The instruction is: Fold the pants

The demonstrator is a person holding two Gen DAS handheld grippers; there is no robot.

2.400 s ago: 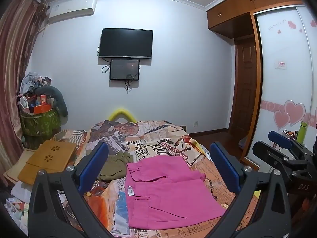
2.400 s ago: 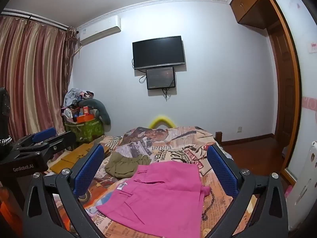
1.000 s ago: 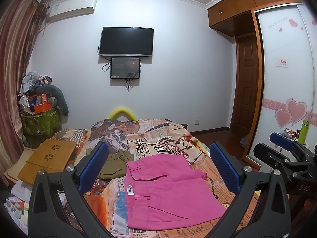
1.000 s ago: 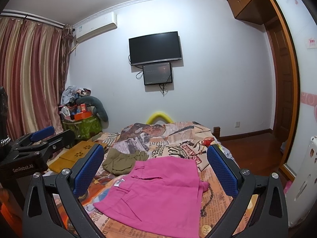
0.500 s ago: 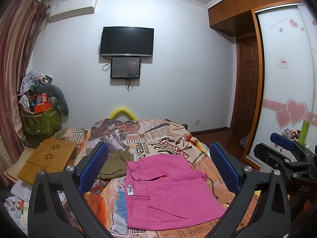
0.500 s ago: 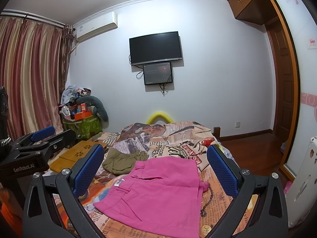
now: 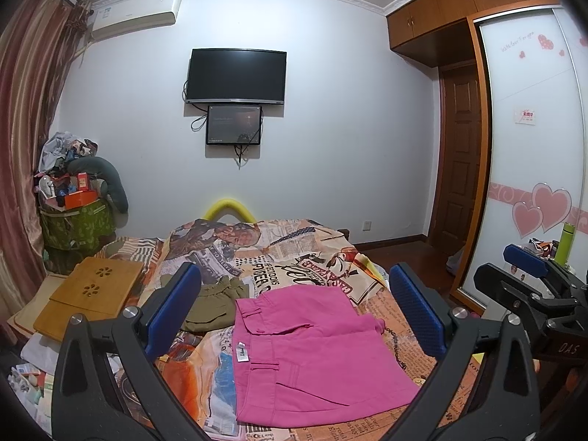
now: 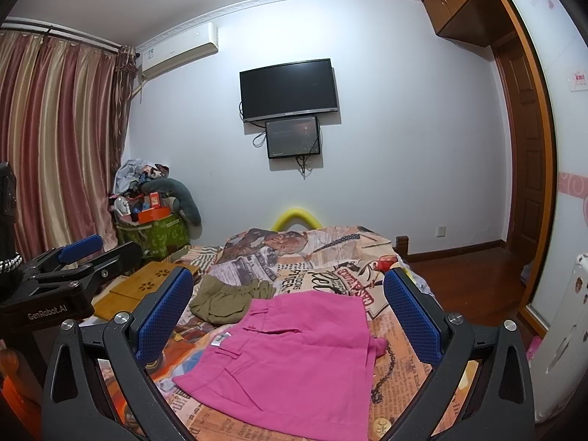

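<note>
Pink pants lie folded into a flat rectangle on the bed, waistband with a white label toward the left. My left gripper is held above them, open, nothing between its blue pads. My right gripper also hovers open over the pants, empty. Each gripper shows at the edge of the other's view: the right gripper at the right of the left wrist view, the left gripper at the left of the right wrist view.
An olive garment lies crumpled beyond the pants on the printed bedspread. A wooden lap tray rests at the bed's left. A cluttered green basket stands by the curtain. Wardrobe doors and a wooden door are on the right.
Both grippers have stayed open and empty; the views shifted only slightly, the right one tipping a little upward. The pants have not moved.
</note>
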